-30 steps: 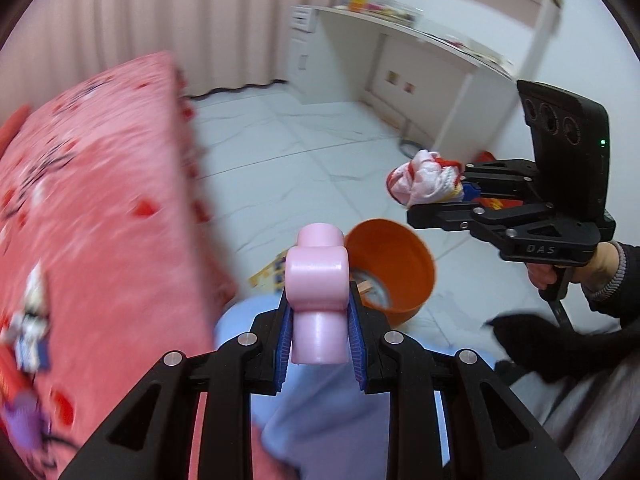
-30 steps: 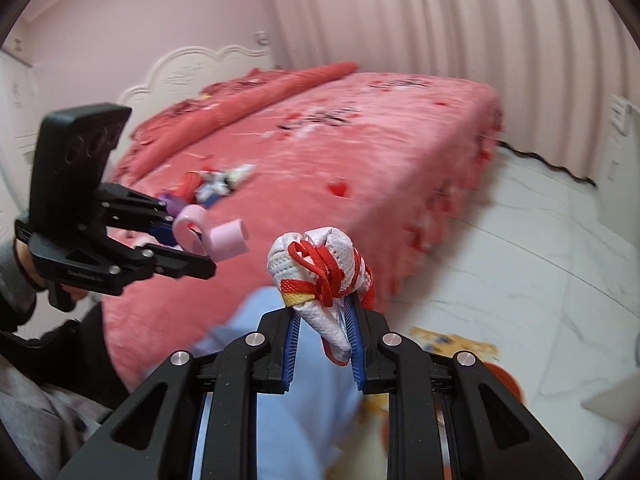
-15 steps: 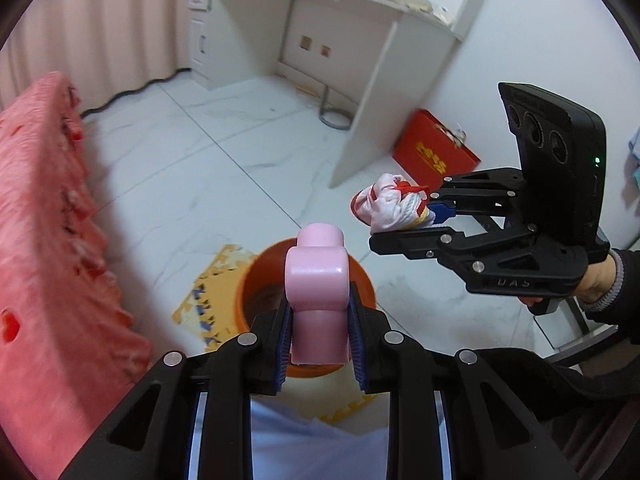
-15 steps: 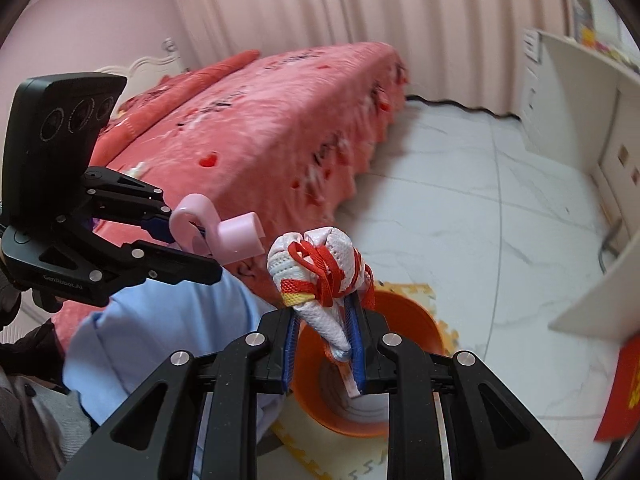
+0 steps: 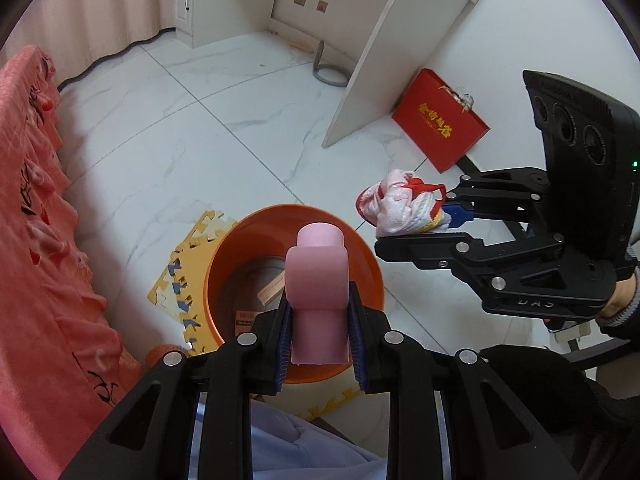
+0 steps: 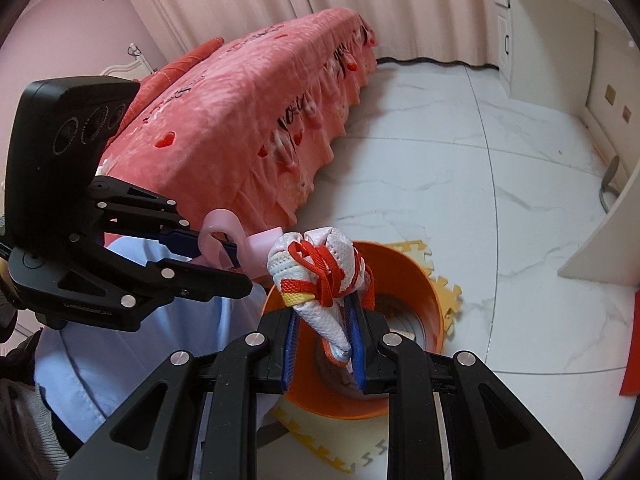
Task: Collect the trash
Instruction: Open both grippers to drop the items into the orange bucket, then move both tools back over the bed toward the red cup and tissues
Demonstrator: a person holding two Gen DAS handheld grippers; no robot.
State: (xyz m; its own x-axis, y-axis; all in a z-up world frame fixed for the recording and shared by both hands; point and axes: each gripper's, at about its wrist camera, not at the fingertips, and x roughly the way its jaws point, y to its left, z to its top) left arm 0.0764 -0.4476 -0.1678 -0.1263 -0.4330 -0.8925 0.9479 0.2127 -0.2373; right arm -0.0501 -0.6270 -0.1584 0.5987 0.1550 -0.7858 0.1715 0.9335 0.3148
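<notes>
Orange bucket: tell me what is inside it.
Inside the orange bucket, the left wrist view shows a light wooden piece and a labelled carton on the grey bottom. The pink plastic part held in front hides the rest.

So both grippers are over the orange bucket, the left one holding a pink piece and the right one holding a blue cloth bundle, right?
Not quite: the bundle in the right gripper, whose jaws are opening, is white with red straps, as the right wrist view shows. The left gripper does hold the pink piece over the orange bucket.
</notes>
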